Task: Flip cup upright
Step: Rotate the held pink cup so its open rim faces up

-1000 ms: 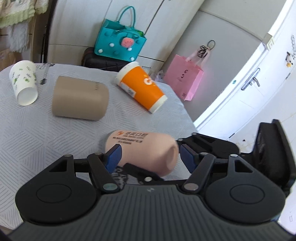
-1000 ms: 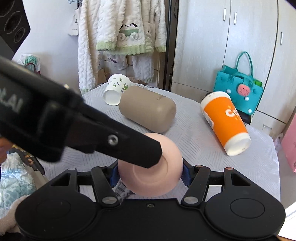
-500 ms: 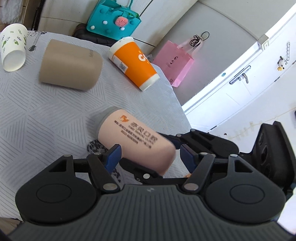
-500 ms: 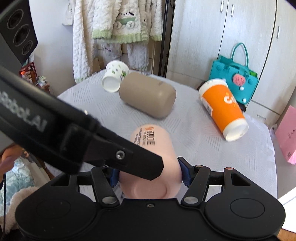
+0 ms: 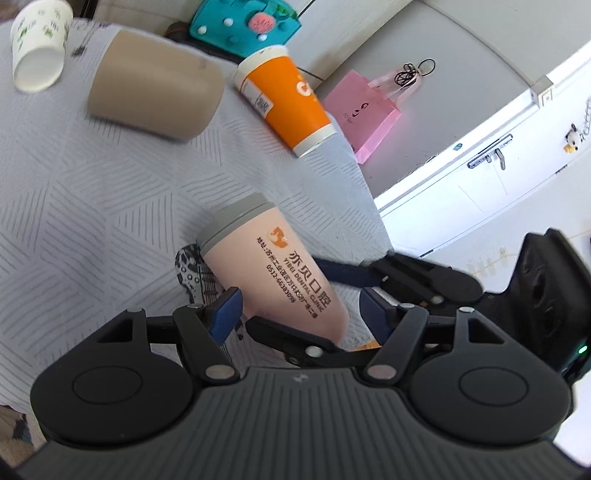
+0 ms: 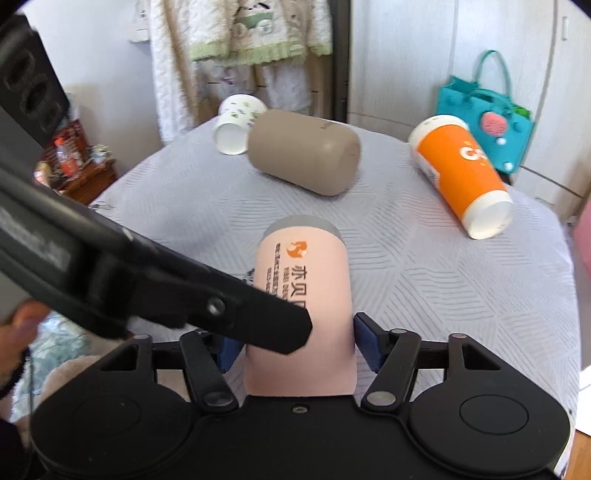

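Left wrist view, left to right. A white paper cup [image 5: 37, 48] lies on its side at the upper left of the frame, open end toward the camera. Right of it a tan cup [image 5: 155, 98] lies on its side on the grey tablecloth [image 5: 74, 206]. An orange cup [image 5: 286, 99] lies tilted at upper centre, with a teal bag [image 5: 245, 22] above it and a pink bag [image 5: 364, 112] to its right. The pink cup [image 5: 275, 273] sits at frame centre, tilted, its grey-rimmed end pointing to the upper left and its closed end low, toward the camera. The left gripper [image 5: 301, 312] is spread, its blue pads on either side of the pink cup; whether they touch it cannot be told. The right gripper's black fingers cross the lower right of the frame, one on each side of the cup.

Right wrist view, left to right. The left gripper's black body fills the left side, its tip against the pink cup [image 6: 306, 295]. The right gripper [image 6: 297, 347] pinches the pink cup near its closed end. Behind lie the white paper cup [image 6: 236, 125], tan cup [image 6: 303, 151] and orange cup [image 6: 461, 173].
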